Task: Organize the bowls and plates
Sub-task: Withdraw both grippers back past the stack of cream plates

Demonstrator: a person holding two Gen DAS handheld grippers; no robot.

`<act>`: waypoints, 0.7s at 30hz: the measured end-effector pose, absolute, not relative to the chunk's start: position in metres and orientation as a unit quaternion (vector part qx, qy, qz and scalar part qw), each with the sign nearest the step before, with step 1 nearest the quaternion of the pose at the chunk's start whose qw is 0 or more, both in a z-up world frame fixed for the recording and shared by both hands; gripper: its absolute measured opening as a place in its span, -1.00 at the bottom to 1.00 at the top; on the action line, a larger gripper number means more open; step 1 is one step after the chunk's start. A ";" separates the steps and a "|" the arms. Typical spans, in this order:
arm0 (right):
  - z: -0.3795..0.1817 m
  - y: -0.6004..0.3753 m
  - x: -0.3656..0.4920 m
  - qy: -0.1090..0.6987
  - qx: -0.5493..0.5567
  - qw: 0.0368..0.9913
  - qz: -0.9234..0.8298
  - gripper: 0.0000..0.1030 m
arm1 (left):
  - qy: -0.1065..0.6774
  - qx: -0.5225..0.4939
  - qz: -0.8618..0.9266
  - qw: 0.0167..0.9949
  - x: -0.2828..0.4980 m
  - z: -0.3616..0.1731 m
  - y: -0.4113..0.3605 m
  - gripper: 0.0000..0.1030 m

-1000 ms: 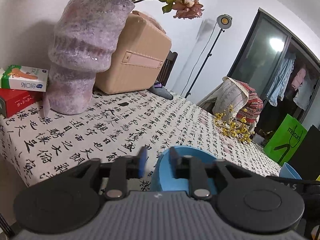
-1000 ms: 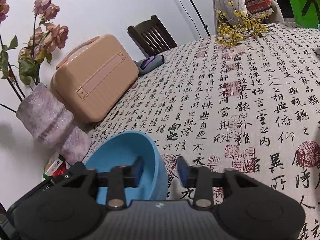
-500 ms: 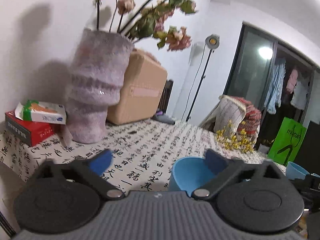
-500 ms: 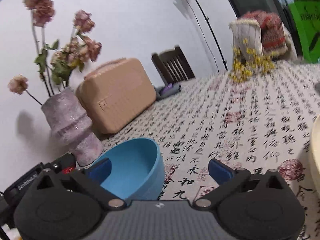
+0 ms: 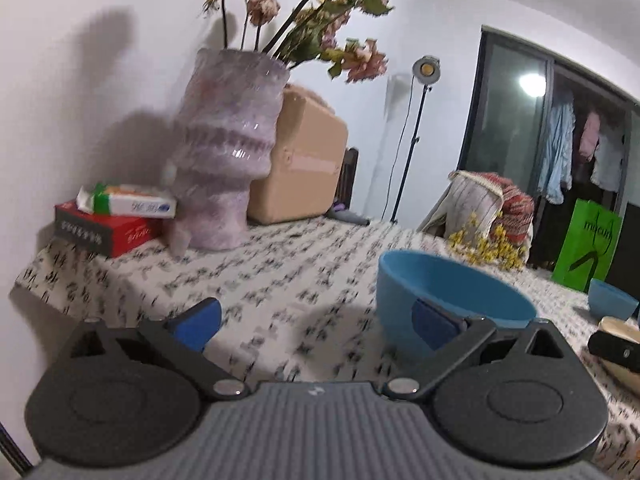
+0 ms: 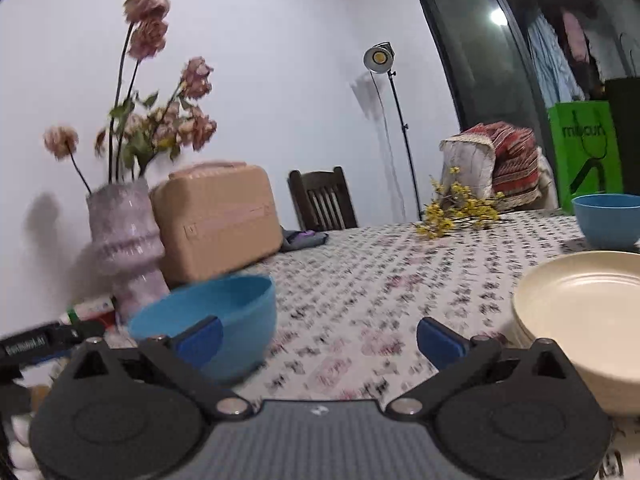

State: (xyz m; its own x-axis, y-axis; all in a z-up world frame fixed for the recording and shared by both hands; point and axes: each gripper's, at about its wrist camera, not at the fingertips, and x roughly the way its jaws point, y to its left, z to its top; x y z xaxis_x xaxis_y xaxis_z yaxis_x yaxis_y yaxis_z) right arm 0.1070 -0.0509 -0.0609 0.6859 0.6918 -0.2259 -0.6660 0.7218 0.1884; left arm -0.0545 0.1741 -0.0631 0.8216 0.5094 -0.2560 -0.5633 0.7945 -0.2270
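Blue bowl (image 5: 452, 292) | upright (rim up) | tablecloth (image 5: 288, 276) | ungripped

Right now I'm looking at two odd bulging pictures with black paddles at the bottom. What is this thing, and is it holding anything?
There is no robot here: a person carries a handheld claw in each hand, and a wide-angle camera on each one looks forward along its two fingers. One picture comes from the left claw, the other from the right claw. The blue tips are the finger pads. Both claws are wide open and hold nothing.

On the table, covered with a calligraphy tablecloth, stands a blue bowl, the same near bowl seen from the right claw. Farther off are a second blue bowl and cream plates. At the back stand a purple vase and a tan case.
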 end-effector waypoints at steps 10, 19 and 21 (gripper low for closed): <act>-0.081 -0.059 0.094 0.154 0.044 0.918 0.363 1.00 | 0.100 -0.125 0.279 0.947 -0.064 -0.068 0.154 1.00; -0.080 -0.065 0.081 0.148 0.045 0.914 0.375 1.00 | 0.106 -0.105 0.256 0.955 -0.060 -0.068 0.131 1.00; -0.080 -0.067 0.080 0.151 0.043 0.919 0.363 1.00 | 0.106 -0.105 0.253 0.956 -0.059 -0.067 0.128 1.00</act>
